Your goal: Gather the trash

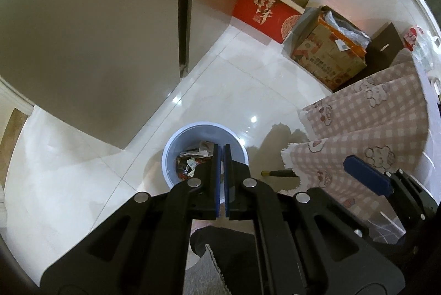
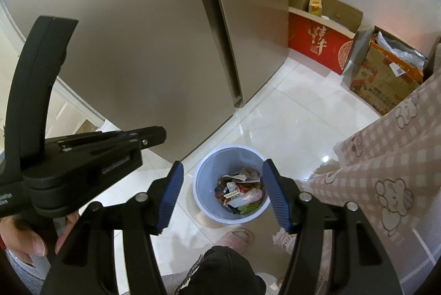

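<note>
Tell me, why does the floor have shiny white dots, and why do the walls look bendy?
Left wrist view: the dots are lamp glare on the glossy floor, one beside the blue bin; the fisheye lens curves the tall cabinet. Right wrist view: one glare spot near the checked tablecloth, same bending, dark corners.

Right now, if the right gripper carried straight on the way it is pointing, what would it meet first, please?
Probably the blue bin on the floor: the open, empty right gripper frames it, so it would likely meet the trash inside first. Nothing shows in between, though depth is hard to judge.
</note>
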`<state>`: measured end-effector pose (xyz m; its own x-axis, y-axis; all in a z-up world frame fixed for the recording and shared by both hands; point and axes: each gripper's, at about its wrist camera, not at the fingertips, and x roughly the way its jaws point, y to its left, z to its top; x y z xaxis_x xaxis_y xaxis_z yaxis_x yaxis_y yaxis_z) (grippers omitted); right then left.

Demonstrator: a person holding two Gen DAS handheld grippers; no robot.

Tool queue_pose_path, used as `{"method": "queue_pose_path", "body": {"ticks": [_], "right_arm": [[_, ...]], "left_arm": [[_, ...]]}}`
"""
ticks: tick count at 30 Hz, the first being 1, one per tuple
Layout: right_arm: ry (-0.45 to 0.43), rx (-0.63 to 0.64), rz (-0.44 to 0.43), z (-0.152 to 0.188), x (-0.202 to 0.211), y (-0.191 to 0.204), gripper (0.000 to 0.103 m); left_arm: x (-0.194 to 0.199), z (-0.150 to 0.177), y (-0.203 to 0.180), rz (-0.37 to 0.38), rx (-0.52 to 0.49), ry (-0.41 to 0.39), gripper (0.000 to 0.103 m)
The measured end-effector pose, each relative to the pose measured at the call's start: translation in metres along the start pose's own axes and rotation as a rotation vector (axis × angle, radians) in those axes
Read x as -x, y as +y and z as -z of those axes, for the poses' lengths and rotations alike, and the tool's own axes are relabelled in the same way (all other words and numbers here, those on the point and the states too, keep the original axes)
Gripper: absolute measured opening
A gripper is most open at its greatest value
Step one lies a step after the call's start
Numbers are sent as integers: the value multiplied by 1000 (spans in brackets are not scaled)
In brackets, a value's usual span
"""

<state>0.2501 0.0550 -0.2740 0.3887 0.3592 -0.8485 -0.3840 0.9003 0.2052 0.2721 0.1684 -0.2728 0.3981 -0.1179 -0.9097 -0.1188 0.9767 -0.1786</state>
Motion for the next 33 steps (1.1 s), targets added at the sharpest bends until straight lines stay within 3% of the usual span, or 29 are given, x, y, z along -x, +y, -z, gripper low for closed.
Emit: {"method": "queue_pose_path", "body": {"ticks": [2,3,4,5,14,25,33], "right_arm": [[-15,-1,4,1,10,1,59],[-26,-2,6,2,18,2,59],[-38,0,9,4,27,2,59],[-45,2,13,5,32,3,60],[-183,28,62,29,118,8,62],[-407,-10,148,62,237,-1,74],[-575,-3,203,87,311,3,81]], "left_arm": [[13,6,-4,-2,-2,-21,6],[19,8,-6,-5,-5,-32,29],[29,12,-9,-7,-8,-61,68],[37,15,-11,-8,-11,-97,73],[126,47,-47,-64,-108,-280,74],[236,92,-90,-130,-218,-539,87],[287,113,-117,-91,-262,-631,89]]}}
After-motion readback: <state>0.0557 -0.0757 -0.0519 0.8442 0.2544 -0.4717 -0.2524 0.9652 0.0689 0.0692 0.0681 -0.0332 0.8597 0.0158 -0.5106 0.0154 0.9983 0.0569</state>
